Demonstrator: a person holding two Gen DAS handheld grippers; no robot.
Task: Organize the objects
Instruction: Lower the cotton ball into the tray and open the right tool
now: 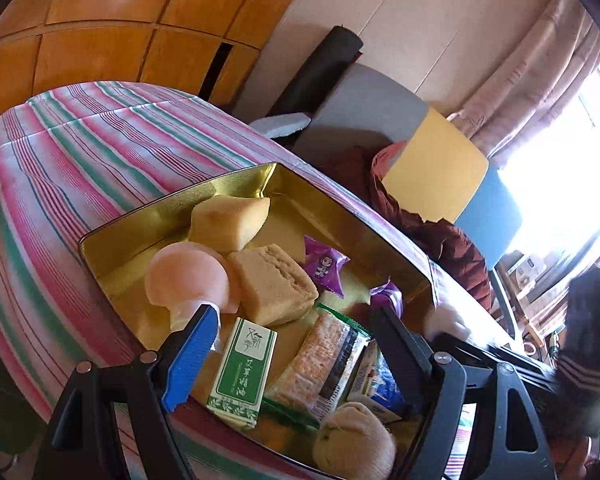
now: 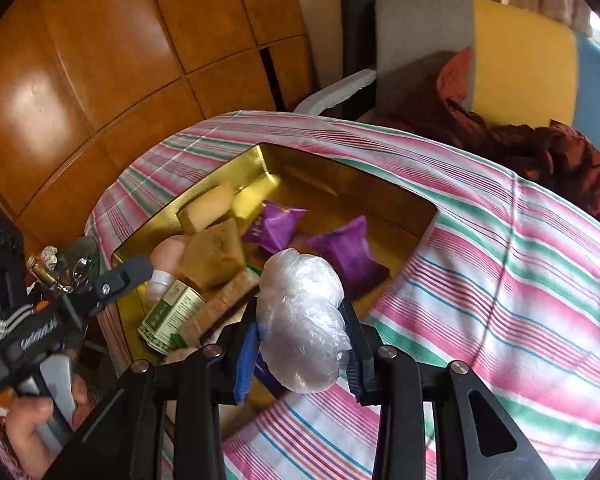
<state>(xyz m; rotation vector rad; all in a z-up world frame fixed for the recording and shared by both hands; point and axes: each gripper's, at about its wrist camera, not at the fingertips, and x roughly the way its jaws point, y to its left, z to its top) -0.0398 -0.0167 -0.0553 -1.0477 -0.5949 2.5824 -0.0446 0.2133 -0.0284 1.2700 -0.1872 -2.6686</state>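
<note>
Tin (image 2: pixel 380 196) – glossy gold metal; bag (image 2: pixel 300 320) – crinkled clear plastic.

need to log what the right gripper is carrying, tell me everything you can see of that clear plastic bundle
The clear plastic bundle is a crumpled, translucent wad of thin film, whitish and glossy with many creases, roughly oval and standing upright. The right gripper is shut on it, its blue-padded fingers pressing its lower half from both sides, so it hangs clear of the striped cloth. It sits at the near edge of the gold tin, not inside. Whether anything is wrapped in it cannot be told.
</note>
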